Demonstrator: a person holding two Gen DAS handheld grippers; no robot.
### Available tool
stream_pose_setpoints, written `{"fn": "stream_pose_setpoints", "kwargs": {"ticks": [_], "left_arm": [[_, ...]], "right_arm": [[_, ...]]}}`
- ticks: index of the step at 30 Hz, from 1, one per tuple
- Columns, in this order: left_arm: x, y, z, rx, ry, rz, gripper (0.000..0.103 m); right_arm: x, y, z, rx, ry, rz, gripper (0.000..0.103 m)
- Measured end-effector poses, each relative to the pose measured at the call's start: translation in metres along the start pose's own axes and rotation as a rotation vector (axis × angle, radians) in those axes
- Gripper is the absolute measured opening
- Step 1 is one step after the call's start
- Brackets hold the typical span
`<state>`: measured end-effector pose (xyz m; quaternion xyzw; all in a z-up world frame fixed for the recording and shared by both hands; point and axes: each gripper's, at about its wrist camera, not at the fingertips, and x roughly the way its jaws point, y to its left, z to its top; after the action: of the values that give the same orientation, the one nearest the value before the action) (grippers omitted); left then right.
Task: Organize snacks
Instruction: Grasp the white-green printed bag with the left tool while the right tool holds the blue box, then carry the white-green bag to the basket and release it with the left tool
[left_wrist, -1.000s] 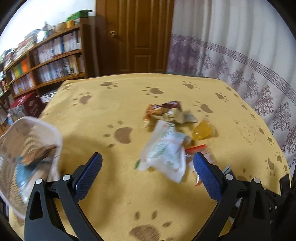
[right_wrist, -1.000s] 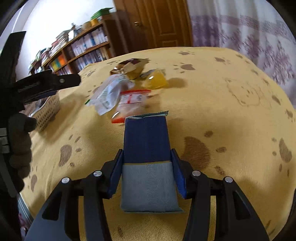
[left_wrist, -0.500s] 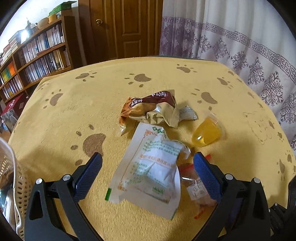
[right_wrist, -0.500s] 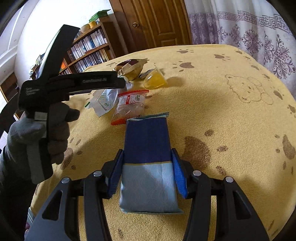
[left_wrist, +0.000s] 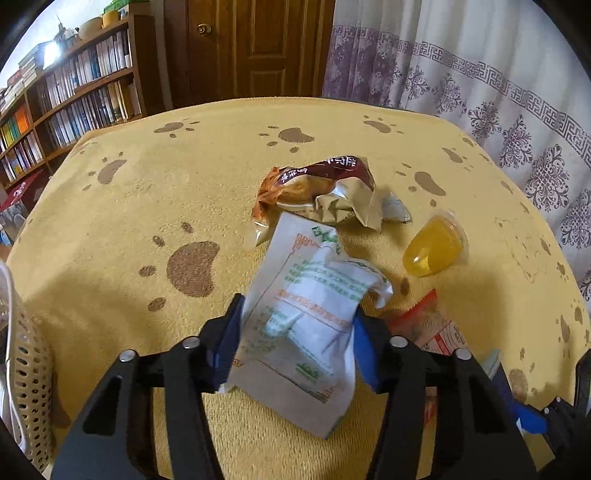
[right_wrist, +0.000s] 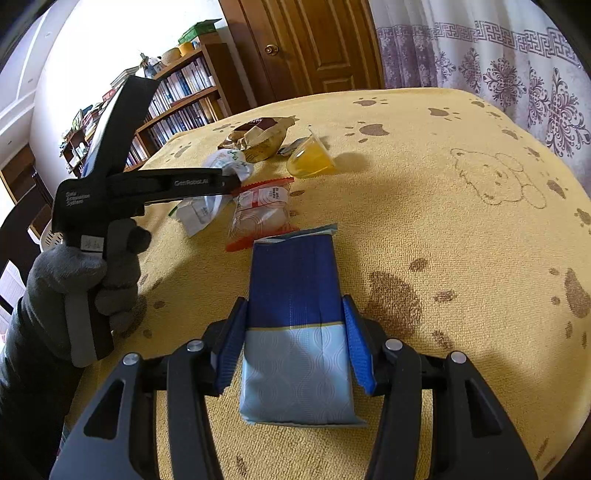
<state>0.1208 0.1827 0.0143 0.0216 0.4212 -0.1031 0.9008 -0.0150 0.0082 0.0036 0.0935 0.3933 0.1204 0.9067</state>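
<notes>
The right gripper (right_wrist: 295, 343) pinches a blue packet (right_wrist: 295, 325) across its width, both pads pressed to its sides. The packet lies low over the yellow table (right_wrist: 443, 240), at the near edge of the snack cluster. Judgement: the side grip keeps the flat packet level for transfer.

The left gripper (left_wrist: 295, 343) is closed onto a white pouch (left_wrist: 306, 314); its blue pads (left_wrist: 227, 343) press into the pouch's sides and the film buckles between them. The pouch lies just beyond the blue packet, to its left. A gloved hand (right_wrist: 85, 291) holds this tool from the left. Judgement: the grasp is being set before a lift; thin film may slip or crumple further.

A perforated basket (left_wrist: 27, 373) stands at the near left table edge, well left of the white pouch. Judgement: it is the likely destination for the snacks.

A clear red-trimmed packet (right_wrist: 264, 212) lies between the blue packet and the white pouch, touching the blue packet's far end.

Beyond the white pouch, a brown wrapper (left_wrist: 321, 192) touches the pouch's far edge. An orange jelly cup (left_wrist: 434, 249) lies on its side just right of the wrapper, apart from the pouch.

A bookshelf (left_wrist: 70, 107), a wooden door (left_wrist: 251, 51) and a curtain (left_wrist: 480, 85) stand beyond the table.
</notes>
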Motion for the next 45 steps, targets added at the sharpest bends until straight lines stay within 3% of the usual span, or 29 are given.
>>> {"fn": "stream_pose_setpoints", "kwargs": {"ticks": [6,13,14,16,17,18,23,25,27,30,33,45], "left_arm": [[-0.025,0.003,-0.004,-0.015,-0.048,-0.009,0.039],[-0.046,0.008,-0.008,-0.041,-0.083,0.012,0.038],[-0.044,0.009,-0.008,-0.053,-0.079,0.022,0.04],[-0.042,0.01,-0.008,-0.07,-0.066,0.016,0.059],[-0.04,0.011,-0.008,-0.091,-0.062,0.014,0.08],[-0.039,0.011,-0.007,-0.104,-0.068,0.016,0.09],[-0.025,0.003,-0.003,-0.087,-0.059,0.04,0.09],[-0.017,0.001,-0.003,-0.073,-0.039,0.059,0.082],[-0.007,0.002,-0.005,-0.066,-0.004,0.055,0.059],[-0.005,0.004,-0.01,-0.063,-0.01,0.068,0.044],[-0.011,0.008,-0.013,-0.071,-0.02,0.037,0.042],[-0.059,0.018,-0.027,-0.104,-0.094,0.04,0.037]], "right_arm": [[0.0,0.0,0.0,0.0,0.0,0.0,0.051],[0.0,0.0,0.0,0.0,0.0,0.0,0.051],[0.0,0.0,0.0,0.001,0.0,0.0,0.051],[0.0,0.0,0.0,0.001,0.0,0.001,0.051],[0.0,0.0,0.0,0.001,0.0,0.001,0.051],[0.0,0.0,0.0,0.001,-0.001,0.001,0.051],[0.0,0.0,0.0,0.002,-0.001,0.001,0.051],[0.0,0.0,0.0,0.002,-0.001,0.002,0.051],[0.0,0.0,0.0,0.002,-0.001,0.002,0.051],[0.0,0.0,0.0,0.002,-0.001,0.002,0.051],[0.0,0.0,0.0,0.002,-0.001,0.002,0.051],[0.001,0.001,0.0,0.002,-0.001,0.001,0.051]]}}
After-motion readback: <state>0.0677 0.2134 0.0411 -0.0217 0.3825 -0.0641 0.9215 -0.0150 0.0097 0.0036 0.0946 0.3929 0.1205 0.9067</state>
